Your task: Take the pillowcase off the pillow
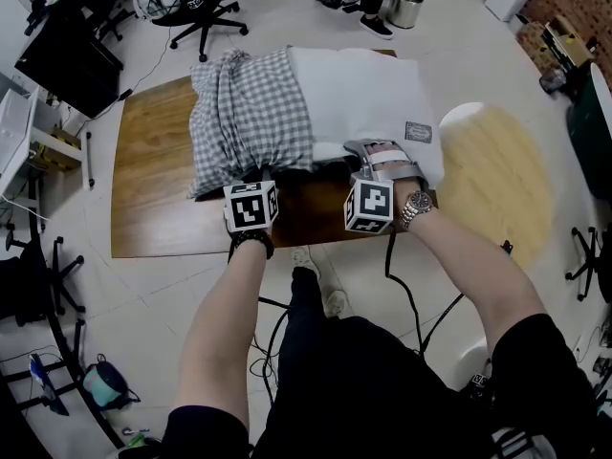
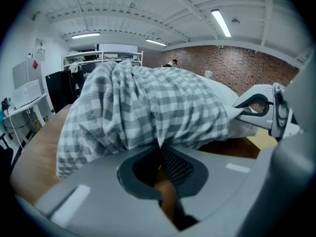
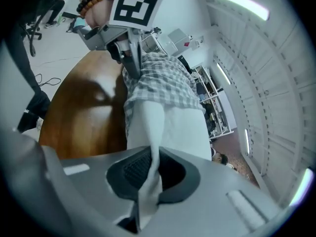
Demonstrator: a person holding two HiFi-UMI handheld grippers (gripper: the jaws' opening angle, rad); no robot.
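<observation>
A white pillow (image 1: 368, 98) lies on the wooden table (image 1: 153, 208), its left half still inside a grey checked pillowcase (image 1: 251, 118) that is bunched up in folds. My left gripper (image 1: 260, 172) is at the near edge of the pillowcase; in the left gripper view its jaws (image 2: 159, 149) are shut on a pinch of the checked cloth (image 2: 148, 107). My right gripper (image 1: 368, 156) is at the bare pillow's near edge, and in the right gripper view it (image 3: 150, 174) is shut on a fold of the white pillow (image 3: 170, 127).
A round pale table (image 1: 497, 180) stands just right of the wooden one. An office chair (image 1: 201, 8) and a metal bucket (image 1: 405, 8) are on the floor beyond. Cables run by the person's feet (image 1: 320, 275) at the near edge.
</observation>
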